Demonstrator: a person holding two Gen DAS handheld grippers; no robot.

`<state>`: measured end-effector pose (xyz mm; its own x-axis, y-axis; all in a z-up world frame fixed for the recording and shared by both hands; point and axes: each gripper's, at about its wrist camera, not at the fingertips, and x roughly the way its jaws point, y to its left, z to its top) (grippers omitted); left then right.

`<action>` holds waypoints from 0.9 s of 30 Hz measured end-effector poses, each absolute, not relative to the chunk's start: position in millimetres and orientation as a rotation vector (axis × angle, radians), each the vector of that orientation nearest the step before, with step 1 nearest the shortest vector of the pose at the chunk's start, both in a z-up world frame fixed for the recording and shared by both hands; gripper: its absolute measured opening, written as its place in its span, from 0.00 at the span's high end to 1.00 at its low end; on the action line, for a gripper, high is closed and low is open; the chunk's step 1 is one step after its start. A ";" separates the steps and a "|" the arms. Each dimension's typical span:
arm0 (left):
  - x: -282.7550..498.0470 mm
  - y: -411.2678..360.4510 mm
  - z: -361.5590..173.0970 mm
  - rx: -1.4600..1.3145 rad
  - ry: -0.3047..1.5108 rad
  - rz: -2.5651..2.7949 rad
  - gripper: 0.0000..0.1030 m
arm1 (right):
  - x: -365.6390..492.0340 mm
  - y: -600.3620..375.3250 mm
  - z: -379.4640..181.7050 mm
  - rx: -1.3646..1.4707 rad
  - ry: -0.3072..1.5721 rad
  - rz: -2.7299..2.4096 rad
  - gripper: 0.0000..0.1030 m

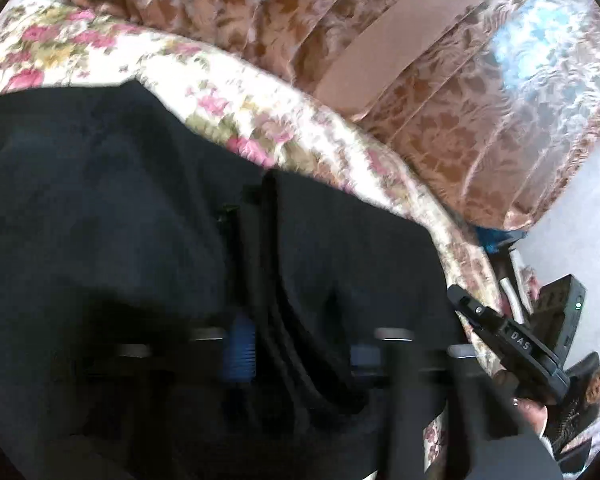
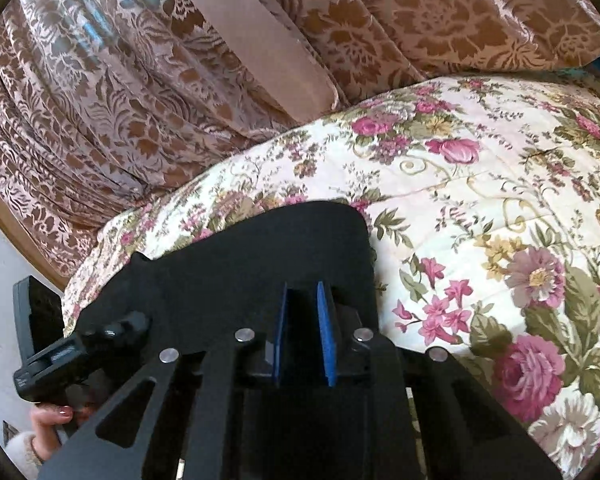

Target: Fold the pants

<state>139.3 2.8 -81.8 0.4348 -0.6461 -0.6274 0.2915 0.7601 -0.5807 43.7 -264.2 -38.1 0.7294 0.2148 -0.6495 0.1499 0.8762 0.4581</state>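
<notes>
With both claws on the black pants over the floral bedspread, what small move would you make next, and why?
Probably carry the right claw and left claw forward together, laying the held fold of the black pants flat. Both appear clamped on raised cloth, and the floral bedspread lies ahead.

The left gripper (image 1: 300,344) is blurred, its blue pads set apart with black cloth draped between them. The right gripper (image 2: 304,336) pinches cloth (pads nearly closed).
</notes>
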 end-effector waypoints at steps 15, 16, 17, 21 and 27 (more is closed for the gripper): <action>115.2 28.5 -97.9 -0.403 0.829 -0.580 0.80 | 58.6 -260.7 -76.0 0.523 0.764 0.126 0.93; 113.0 29.6 -98.5 -0.394 0.818 -0.580 0.79 | 58.0 -257.8 -74.9 0.497 0.759 0.120 0.93; 112.6 30.0 -99.3 -0.393 0.808 -0.582 0.79 | 56.8 -253.8 -73.5 0.462 0.749 0.109 0.93; 102.8 35.2 -97.4 -0.380 0.768 -0.574 0.76 | 48.8 -250.3 -74.9 0.441 0.698 0.104 0.92; 79.8 36.0 -84.8 -0.332 0.720 -0.535 0.43 | 45.9 -251.7 -75.0 0.447 0.676 0.108 0.92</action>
